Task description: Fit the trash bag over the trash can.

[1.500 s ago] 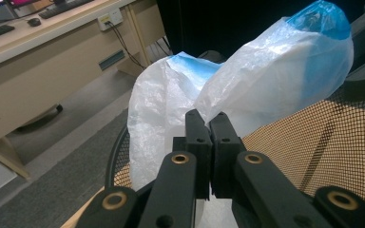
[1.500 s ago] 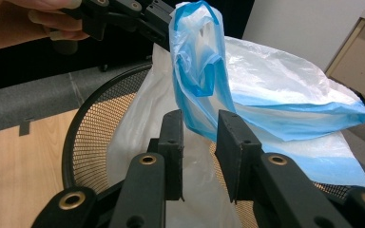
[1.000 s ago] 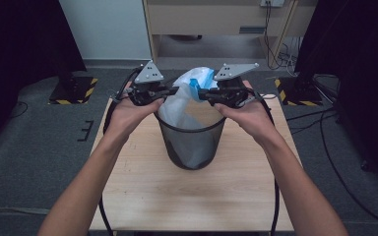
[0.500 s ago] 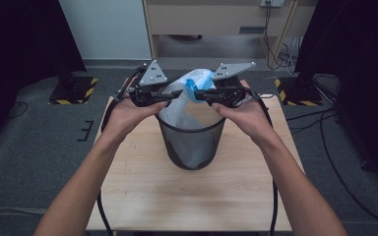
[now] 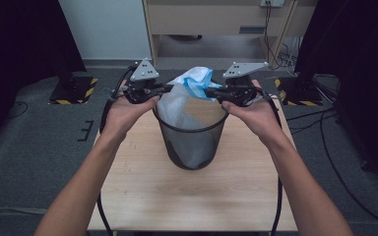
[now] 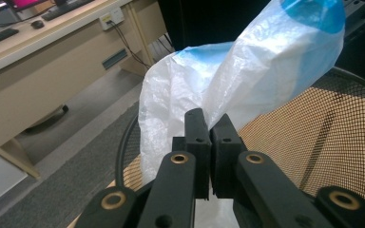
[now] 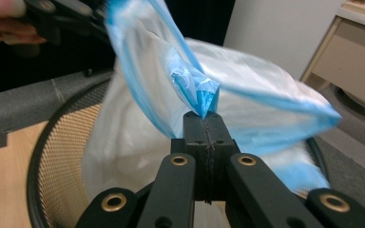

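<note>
White plastic bag in black mesh bin on counter. Left tongs clamped on bag's side, having just closed again. Right tongs clamped on blue rim.

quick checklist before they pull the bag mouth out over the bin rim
1. Right gripper clamped on the bag's blue edge: ok, a fold of blue film sticks out between the shut jaws.
2. Left gripper on the white bag: jaws are shut and have just closed again after opening; whether film is caught between them, cannot tell.
3. Bag body down inside the mesh bin: ok, white film shows through the mesh.
4. Bag mouth over the rim: not ok, the top stands bunched above the bin.
5. Bin upright on the table: ok.
6. Both grippers on opposite sides of the bin: ok.
</note>
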